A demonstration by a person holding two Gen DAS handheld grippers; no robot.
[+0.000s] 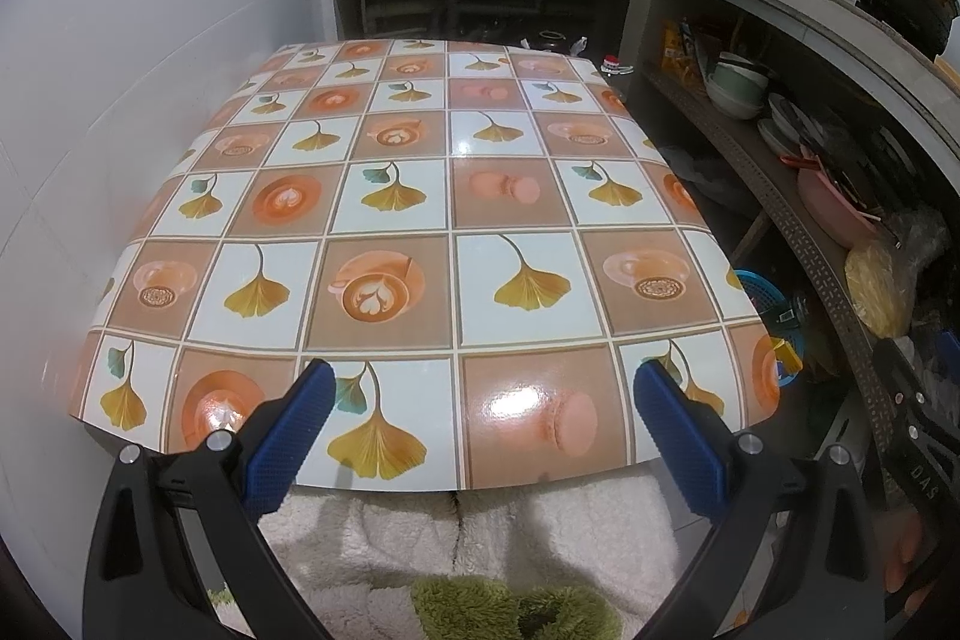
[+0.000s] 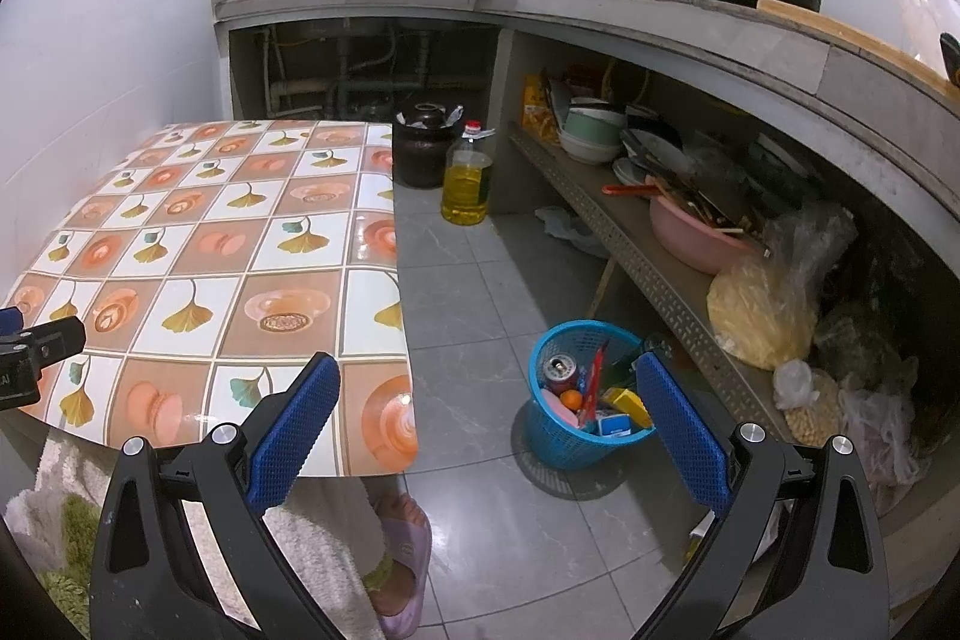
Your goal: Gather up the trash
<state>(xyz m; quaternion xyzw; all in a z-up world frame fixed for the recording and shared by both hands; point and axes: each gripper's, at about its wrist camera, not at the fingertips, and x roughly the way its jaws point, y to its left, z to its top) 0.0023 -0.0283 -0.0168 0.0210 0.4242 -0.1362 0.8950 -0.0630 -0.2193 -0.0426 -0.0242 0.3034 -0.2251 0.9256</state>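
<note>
Left gripper [image 1: 483, 388] spread wide over the tablecloth [image 1: 420, 220], holding nothing, right gripper [image 2: 489, 388] spread wide too, blue trash basket [image 2: 561, 436] on the floor beside the table, partly hidden behind a blue finger [image 2: 684, 430], soda can [image 2: 561, 369] inside, other trash hard to make out.

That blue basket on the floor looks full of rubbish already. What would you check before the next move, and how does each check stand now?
1. Left gripper open, holding nothing: ok.
2. Right gripper open, holding nothing: ok.
3. Basket upright on the floor: ok.
4. Trash inside it, can included: ok.
5. Table free of trash: ok.
6. Floor under the table checked: cannot tell, hidden.
</note>
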